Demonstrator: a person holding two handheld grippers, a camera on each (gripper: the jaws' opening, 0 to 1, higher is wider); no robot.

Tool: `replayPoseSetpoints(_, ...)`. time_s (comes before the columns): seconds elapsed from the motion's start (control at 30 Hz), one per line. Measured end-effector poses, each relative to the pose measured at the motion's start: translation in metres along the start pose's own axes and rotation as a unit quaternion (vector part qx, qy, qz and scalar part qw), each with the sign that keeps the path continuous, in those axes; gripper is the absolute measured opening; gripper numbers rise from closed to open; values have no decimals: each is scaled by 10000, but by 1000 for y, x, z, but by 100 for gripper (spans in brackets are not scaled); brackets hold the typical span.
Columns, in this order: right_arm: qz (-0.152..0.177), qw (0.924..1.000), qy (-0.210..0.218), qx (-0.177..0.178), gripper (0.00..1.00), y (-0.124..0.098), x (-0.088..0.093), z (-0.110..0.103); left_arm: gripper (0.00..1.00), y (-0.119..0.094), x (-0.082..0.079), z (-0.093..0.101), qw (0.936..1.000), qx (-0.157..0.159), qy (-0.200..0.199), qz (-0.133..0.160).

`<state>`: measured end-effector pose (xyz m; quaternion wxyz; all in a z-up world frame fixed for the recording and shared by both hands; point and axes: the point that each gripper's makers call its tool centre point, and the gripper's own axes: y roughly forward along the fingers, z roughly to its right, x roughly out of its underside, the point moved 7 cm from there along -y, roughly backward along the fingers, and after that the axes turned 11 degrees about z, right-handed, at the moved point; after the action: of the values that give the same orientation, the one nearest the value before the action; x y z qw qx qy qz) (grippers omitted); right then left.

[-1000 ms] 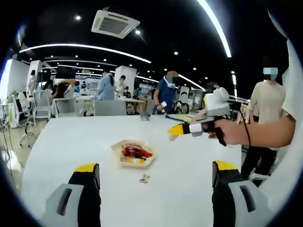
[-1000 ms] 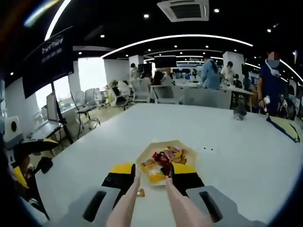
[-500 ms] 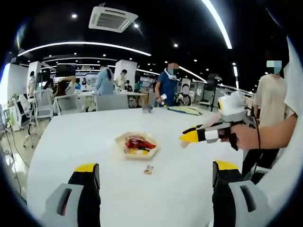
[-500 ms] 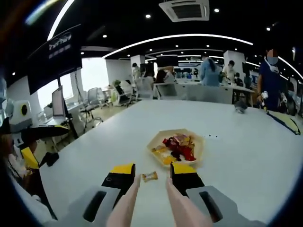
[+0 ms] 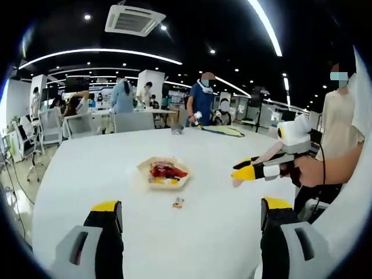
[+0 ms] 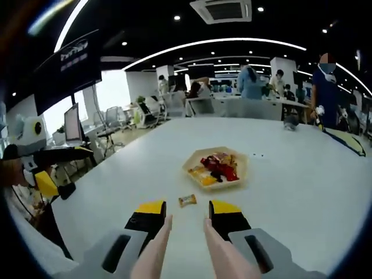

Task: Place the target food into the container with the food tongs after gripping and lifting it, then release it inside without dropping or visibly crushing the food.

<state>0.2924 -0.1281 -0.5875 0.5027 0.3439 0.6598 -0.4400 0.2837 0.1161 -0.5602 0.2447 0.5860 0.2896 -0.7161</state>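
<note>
Tongs aimed at the loose candy

The right gripper (image 6: 186, 218) clamped pale food tongs (image 6: 183, 250), tips parted toward a wrapped candy (image 6: 187, 200) lying beside the hexagonal tray (image 6: 243, 168); the left gripper (image 5: 189, 215) stood wide, idle.

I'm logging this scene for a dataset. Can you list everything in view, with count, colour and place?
table: one, white, spanning both views
tray: one, tan, hexagonal, mid-table, holding red and yellow wrapped snacks
candy: one, orange-yellow wrapper, on the table beside the tray, just beyond the tongs' tips
chairs: several, grey, at the table's far edge
people: several, standing and seated in the background
ceiling vent: one, white, overhead
tongs: one pair, pale pink, in the right gripper
left gripper: black with yellow tips, fingers wide apart, holding nothing
right gripper: black and yellow, closed on the tongs
</note>
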Motion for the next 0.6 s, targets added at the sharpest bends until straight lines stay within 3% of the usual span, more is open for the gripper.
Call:
replayPoseSetpoints(0.4, -72, 9998, -123, -131, 28, 10, -3, -1, 99, -3, -1, -4, 10000, -33, 34, -16)
replayPoseSetpoints(0.6, -125, 9995, -189, -237, 28, 27, -6, 1, 99, -5, 0, -7, 9999, -143, -21, -48)
